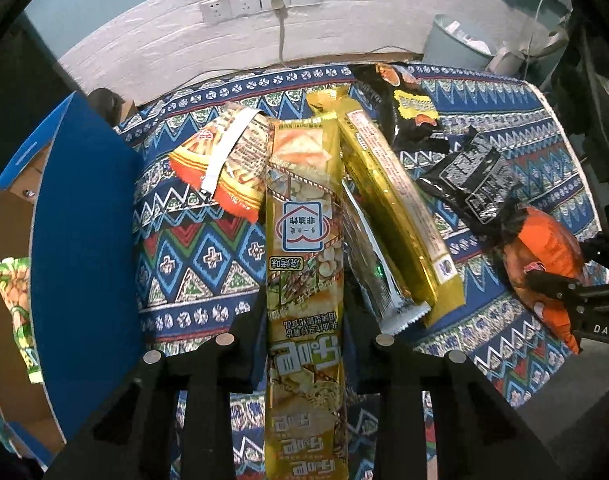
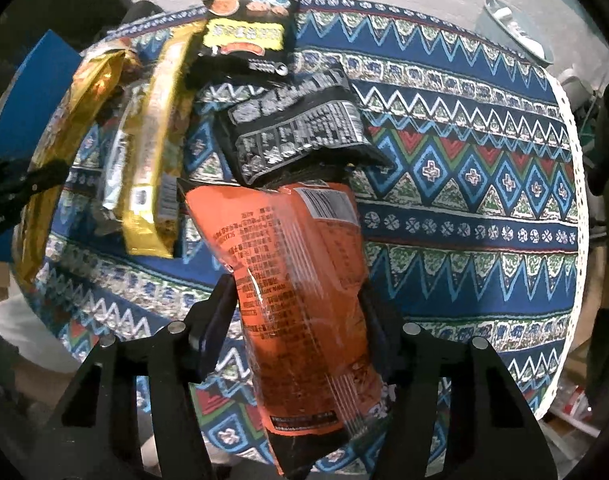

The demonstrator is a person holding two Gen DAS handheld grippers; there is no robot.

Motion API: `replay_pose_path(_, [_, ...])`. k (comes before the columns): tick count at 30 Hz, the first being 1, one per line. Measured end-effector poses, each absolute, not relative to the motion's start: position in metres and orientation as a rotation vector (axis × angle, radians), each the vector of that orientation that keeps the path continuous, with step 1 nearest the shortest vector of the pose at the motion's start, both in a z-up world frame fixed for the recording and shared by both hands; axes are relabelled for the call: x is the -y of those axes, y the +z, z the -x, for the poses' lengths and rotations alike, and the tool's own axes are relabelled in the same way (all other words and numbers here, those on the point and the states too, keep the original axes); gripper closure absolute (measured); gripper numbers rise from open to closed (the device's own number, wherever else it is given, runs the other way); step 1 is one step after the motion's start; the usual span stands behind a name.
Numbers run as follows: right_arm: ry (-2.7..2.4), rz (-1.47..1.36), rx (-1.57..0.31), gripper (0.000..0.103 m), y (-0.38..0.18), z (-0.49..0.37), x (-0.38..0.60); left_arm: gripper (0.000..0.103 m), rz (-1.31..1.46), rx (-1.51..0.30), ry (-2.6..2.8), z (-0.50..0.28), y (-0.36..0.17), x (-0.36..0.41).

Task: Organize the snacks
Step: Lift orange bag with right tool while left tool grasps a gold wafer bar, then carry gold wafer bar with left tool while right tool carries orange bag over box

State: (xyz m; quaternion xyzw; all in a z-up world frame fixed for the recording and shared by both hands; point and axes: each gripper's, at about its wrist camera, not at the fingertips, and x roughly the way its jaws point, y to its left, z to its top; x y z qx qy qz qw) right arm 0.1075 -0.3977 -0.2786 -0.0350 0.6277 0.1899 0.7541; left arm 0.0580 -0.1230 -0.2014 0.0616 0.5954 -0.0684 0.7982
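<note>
Left gripper (image 1: pixel 304 344): closed on the long yellow snack pack (image 1: pixel 304 280), above the patterned cloth (image 1: pixel 196 248).
Right gripper (image 2: pixel 300 304): holding the orange snack bag (image 2: pixel 304 280).
Blue box (image 1: pixel 84 240): at left of the cloth.

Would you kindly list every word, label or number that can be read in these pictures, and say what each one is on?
"DAS": white letters on the right gripper, cut off at the left view's edge.
"非油炸": upside down, inside the house-shaped logo on the long yellow snack pack.
Fine print on the orange bag, black pouch and gold pack: too small or blurred to read.
</note>
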Motion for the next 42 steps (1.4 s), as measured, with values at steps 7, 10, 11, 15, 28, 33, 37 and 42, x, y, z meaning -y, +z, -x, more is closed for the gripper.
replay_pose_path(7, [0.447, 0.04, -1.299, 0.044, -0.248, -0.109, 0.396, 0.072, -0.114, -1.223, -0.161, -0.038, -0.173, 0.105])
replay_pose_path(10, [0.455, 0.032, -1.265, 0.044, -0.233, -0.113, 0.392, 0.072, -0.105, -1.198, -0.168, -0.031, -0.163, 0.101])
replay_pose_path(11, [0.456, 0.029, -1.255, 0.044, -0.229, -0.114, 0.391, 0.072, -0.099, -1.188, -0.171, -0.029, -0.159, 0.099])
replay_pose_path(15, [0.467, 0.025, -1.219, 0.044, -0.213, -0.112, 0.386, 0.072, -0.073, -1.161, -0.173, -0.022, -0.145, 0.089])
replay_pose_path(28, [0.504, -0.017, -1.114, 0.044, -0.155, -0.121, 0.356, 0.072, -0.025, -1.06, -0.125, -0.014, -0.101, 0.048])
replay_pose_path(33, [0.54, -0.027, -1.078, 0.044, -0.134, -0.123, 0.336, 0.072, -0.015, -1.03, -0.101, -0.013, -0.088, 0.031])
replay_pose_path(37, [0.573, -0.03, -1.057, 0.044, -0.12, -0.125, 0.316, 0.072, 0.002, -1.006, -0.085, -0.012, -0.077, 0.016])
replay_pose_path(42, [0.625, -0.018, -1.042, 0.044, -0.104, -0.131, 0.281, 0.072, 0.017, -0.979, -0.059, -0.01, -0.067, -0.004])
